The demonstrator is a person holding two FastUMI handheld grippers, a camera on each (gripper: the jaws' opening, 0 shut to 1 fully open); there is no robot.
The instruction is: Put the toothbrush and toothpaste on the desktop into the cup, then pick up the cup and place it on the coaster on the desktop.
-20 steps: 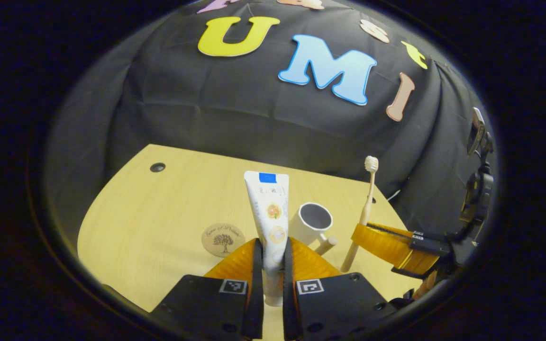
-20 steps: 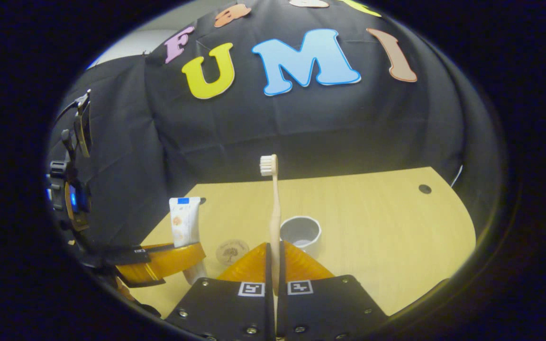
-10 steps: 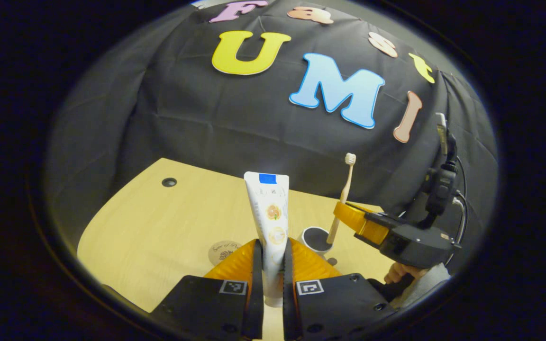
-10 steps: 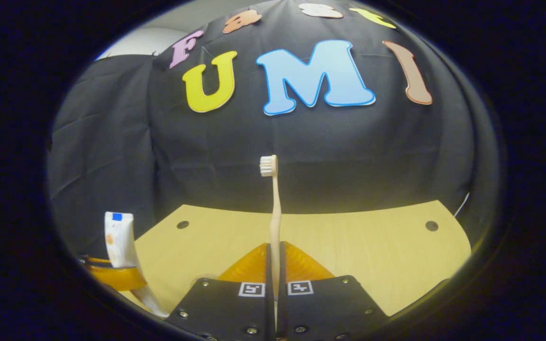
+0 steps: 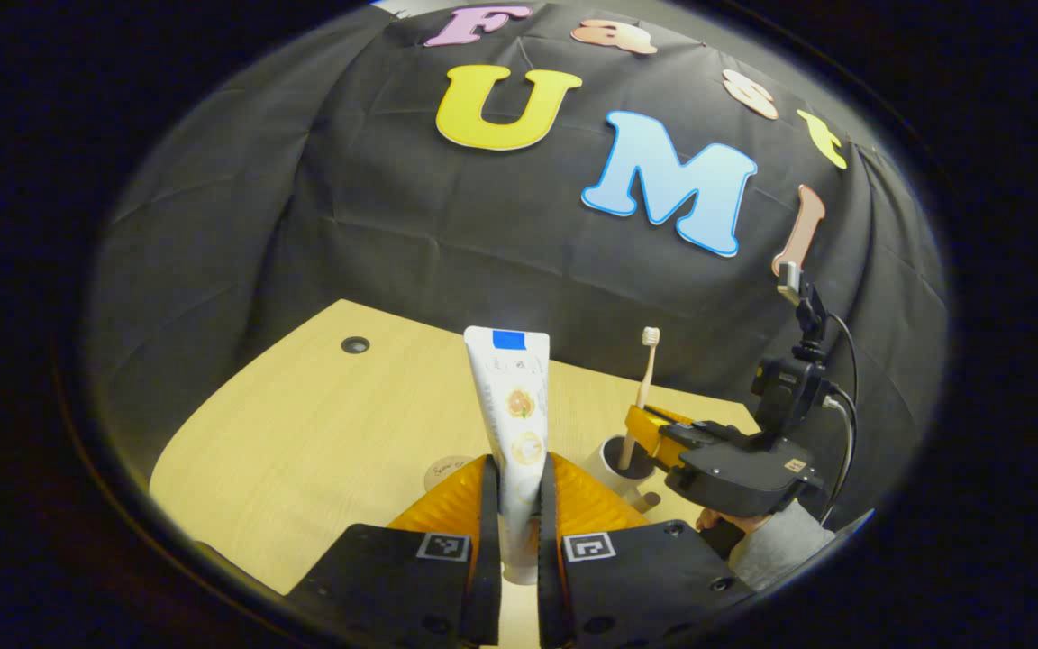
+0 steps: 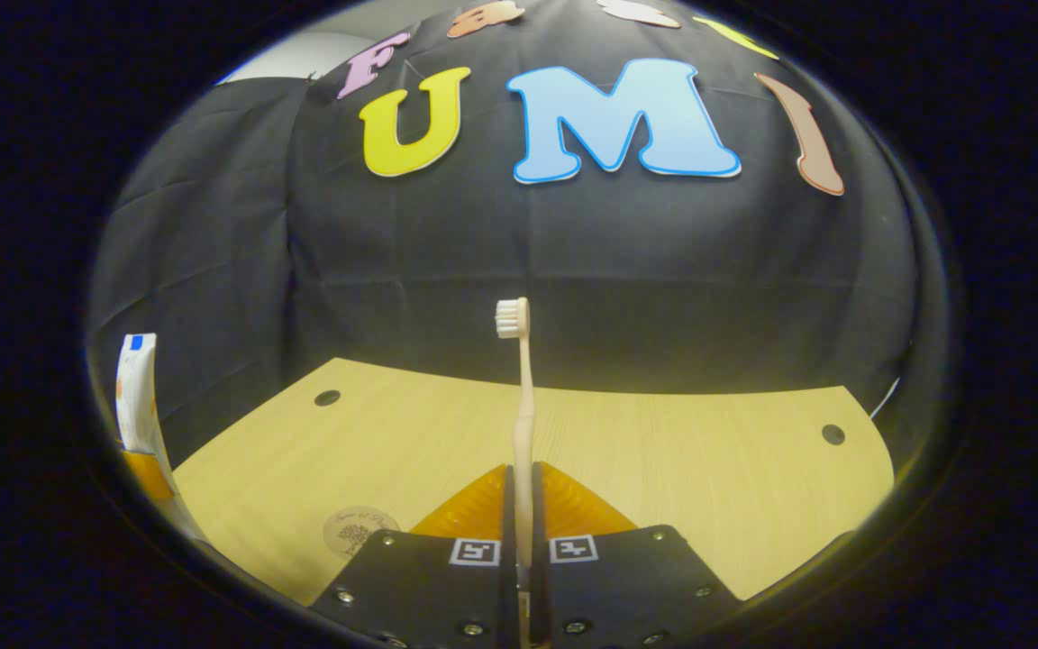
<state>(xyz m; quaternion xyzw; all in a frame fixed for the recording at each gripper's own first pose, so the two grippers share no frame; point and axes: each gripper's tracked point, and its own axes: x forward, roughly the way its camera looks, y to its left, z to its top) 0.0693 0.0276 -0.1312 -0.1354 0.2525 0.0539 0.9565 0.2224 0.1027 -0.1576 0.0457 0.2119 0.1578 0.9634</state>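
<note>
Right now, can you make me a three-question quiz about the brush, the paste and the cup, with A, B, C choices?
1. Where is the lower end of the toothbrush?
A. flat on the desk
B. inside the cup
C. on the coaster

2. How many round holes show in the desk in the right gripper view?
A. two
B. five
C. none

3. What is the left gripper doing?
A. hanging open
B. pressing the coaster
C. holding the toothpaste upright

Answers:
1 B: in the left gripper view the brush's handle dips into the cup, with the right gripper clamped on it.
2 A: one hole near each far corner.
3 C: both fingers press the toothpaste, flat end up, beside the coaster.
</note>
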